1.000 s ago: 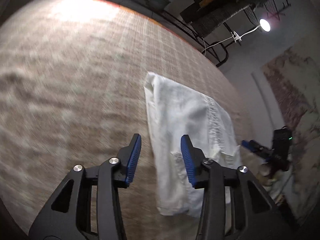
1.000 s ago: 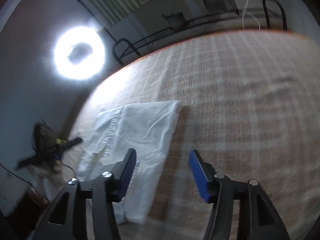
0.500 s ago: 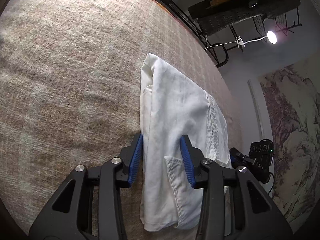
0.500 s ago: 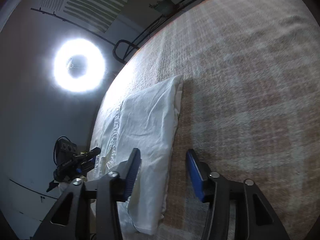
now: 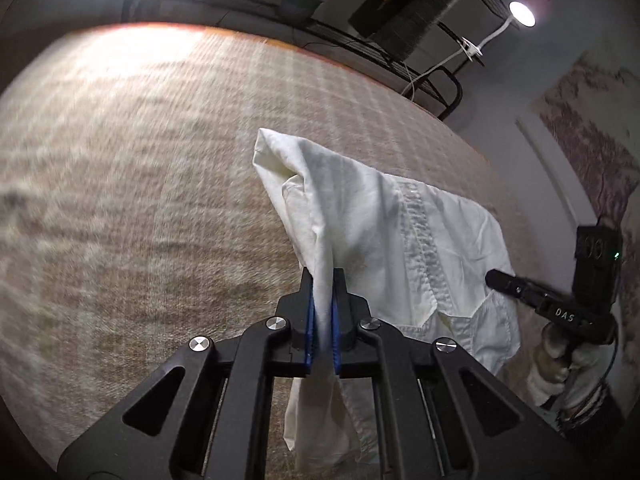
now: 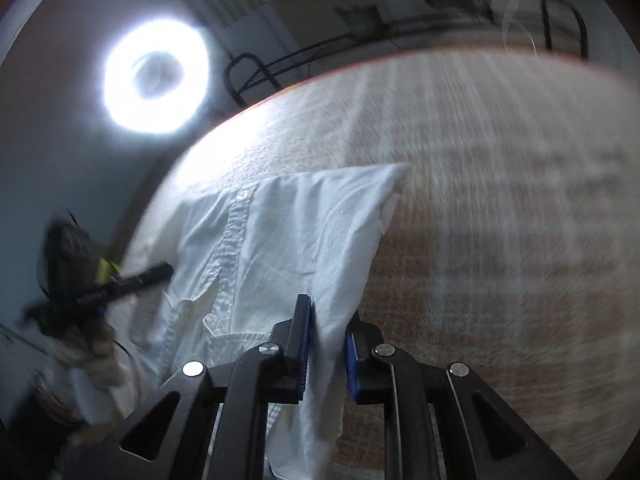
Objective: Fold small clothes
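A white button-up shirt (image 5: 400,232) lies on a tan woven cover (image 5: 140,200). My left gripper (image 5: 322,276) is shut on the shirt's left edge, and the cloth rises in a ridge from its blue pads (image 5: 309,320). In the right wrist view the shirt (image 6: 288,240) shows its button placket and a pocket. My right gripper (image 6: 327,312) has the opposite edge between its pads, the jaws are closing and the cloth fills the gap. Each gripper shows at the far side of the other's view, in a gloved hand (image 5: 560,360).
The woven cover (image 6: 500,220) stretches wide beyond the shirt. A ring light (image 6: 156,80) glares beyond its edge. A black metal rack (image 5: 400,12) and a small lamp (image 5: 522,14) stand behind. A patterned wall hanging (image 5: 592,140) is on the right.
Both grippers have come onto the shirt's side edges and closed their jaws on the cloth. The held edges have lifted off the cover.
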